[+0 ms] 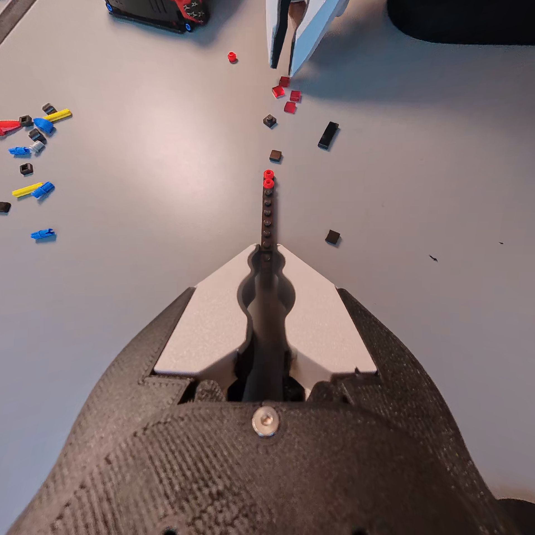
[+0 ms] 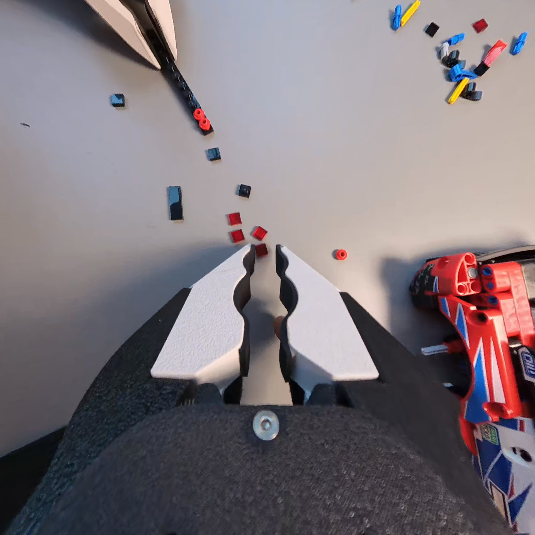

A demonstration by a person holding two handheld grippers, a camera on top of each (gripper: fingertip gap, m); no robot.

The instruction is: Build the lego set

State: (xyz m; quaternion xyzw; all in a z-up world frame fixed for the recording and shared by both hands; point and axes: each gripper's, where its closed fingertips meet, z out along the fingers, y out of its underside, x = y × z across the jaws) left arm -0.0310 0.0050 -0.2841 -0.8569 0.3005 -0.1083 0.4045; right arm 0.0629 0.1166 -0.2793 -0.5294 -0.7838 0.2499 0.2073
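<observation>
Two red studs (image 1: 268,178) are seated at the black strip's (image 1: 267,220) far end; the strip is clamped by left tongs (image 1: 267,246). Right tongs (image 2: 265,246), slightly parted and empty, are poised at a red tile (image 2: 261,249); a skewed pinch could flick it across the surface (image 2: 347,173).

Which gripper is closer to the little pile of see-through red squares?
Right. The right gripper hovers open at the red squares, one square between its tips. The left gripper is farther away, shut on the long black plate.
</observation>
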